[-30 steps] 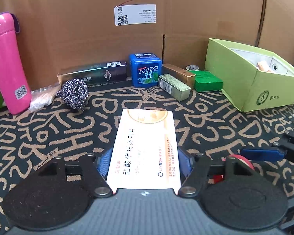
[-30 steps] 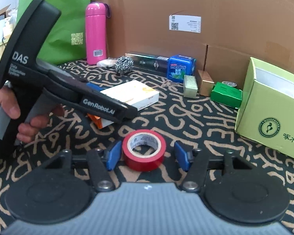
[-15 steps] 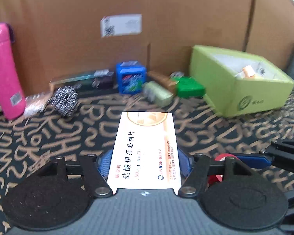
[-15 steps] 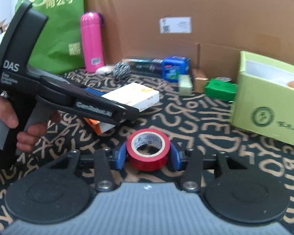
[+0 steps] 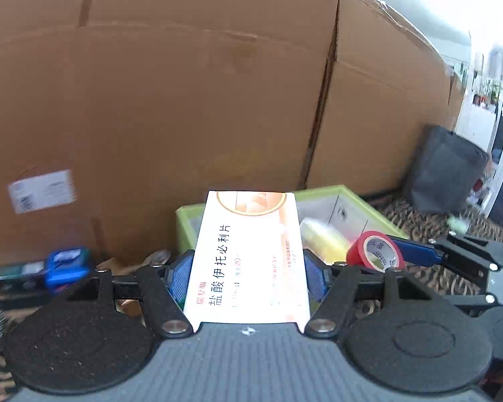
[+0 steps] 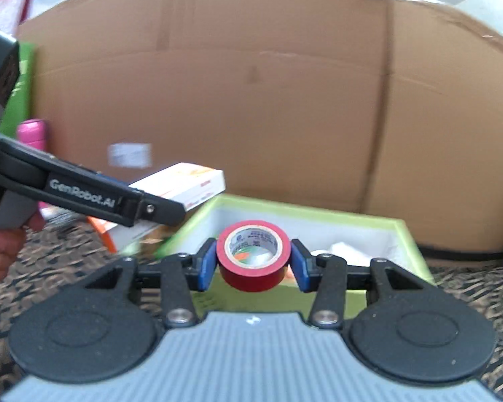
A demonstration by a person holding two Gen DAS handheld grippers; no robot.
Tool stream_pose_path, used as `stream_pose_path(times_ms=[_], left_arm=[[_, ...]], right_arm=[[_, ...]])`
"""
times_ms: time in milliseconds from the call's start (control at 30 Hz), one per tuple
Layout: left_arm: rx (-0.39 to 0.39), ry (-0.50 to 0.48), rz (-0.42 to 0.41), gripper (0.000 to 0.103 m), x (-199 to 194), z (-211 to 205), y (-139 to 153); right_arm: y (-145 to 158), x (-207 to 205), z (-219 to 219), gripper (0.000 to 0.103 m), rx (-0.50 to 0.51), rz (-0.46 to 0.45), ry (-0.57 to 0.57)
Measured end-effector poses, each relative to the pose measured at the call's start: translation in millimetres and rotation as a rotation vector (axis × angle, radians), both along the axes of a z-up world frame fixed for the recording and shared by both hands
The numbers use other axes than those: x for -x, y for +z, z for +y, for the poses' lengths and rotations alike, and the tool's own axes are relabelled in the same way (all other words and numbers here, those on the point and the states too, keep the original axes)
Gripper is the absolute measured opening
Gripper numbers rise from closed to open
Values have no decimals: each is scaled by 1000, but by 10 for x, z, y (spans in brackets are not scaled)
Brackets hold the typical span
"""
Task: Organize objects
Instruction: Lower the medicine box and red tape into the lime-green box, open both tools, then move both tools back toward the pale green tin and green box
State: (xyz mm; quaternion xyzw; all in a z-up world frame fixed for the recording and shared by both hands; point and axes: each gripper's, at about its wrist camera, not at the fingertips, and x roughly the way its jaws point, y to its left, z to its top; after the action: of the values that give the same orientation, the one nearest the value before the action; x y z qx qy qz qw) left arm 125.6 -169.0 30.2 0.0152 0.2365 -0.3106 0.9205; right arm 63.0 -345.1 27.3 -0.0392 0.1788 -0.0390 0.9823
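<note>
Left wrist view: left gripper (image 5: 248,276) closed on white medicine box (image 5: 248,251), blue pads (image 5: 181,278) pressed vs. both long sides; box fills centre-bottom of frame, held off the mat, far end over near edge of green box (image 5: 369,207).
Right wrist view: right gripper (image 6: 253,264) clamped on red tape roll (image 6: 254,256), pads touching roll both sides; roll up in the air, centre of frame, over open green box (image 6: 318,217).
Tape, seen from left cam: red roll (image 5: 375,251) right of centre, just beside med box, above box rim.
Med box, seen from right cam: white/orange box (image 6: 184,184) left of centre, in left tool's tip, near box's left rim.
Inside green box: yellow item (image 5: 322,244), white stuff; blurry, can't ID.
Hand: person's left hand (image 6: 3,251) on grip, lower left edge.
Bkgd: cardboard wall (image 6: 251,100) across back; pink bottle (image 6: 33,134) far left; blue Mentos tin (image 5: 67,264) lower left.
</note>
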Motion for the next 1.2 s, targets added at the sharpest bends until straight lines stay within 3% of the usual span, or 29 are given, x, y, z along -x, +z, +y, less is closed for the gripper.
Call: stream_pose_path(times_ms=[233,533,600,633,667,800,967,1200], left_arm=[[-46,51,0,69,-371,-512,-190],[-79,68,-7,69,-484,-645,-370],[-56,66,-18,84,-501,-594,-385],[-57,79,-18,93,-491,-585,-389],[-57,94,-27,93,-486,-572,-388],[-47,93,-26,93,-500,-549,-367],[-38,94,-30,93,-413,-458,-326],[19,200,-50,93,-63,178,-216]], right_arm=[[-194,-457,-480,45,-37,42,-133],[-466,-743,-785,45,-121,97,-160],[-499,-732,-782,60,-115,83,-156],[-486,-711,-743,77,-101,65,-163],[-489,-732,-750,86,-84,48,-168],[-504,-683,-701,95,-50,36,-177],[-480,-623,-612,98,-61,31,-170],[-220,-400,-160,99,-62,-50,-73]])
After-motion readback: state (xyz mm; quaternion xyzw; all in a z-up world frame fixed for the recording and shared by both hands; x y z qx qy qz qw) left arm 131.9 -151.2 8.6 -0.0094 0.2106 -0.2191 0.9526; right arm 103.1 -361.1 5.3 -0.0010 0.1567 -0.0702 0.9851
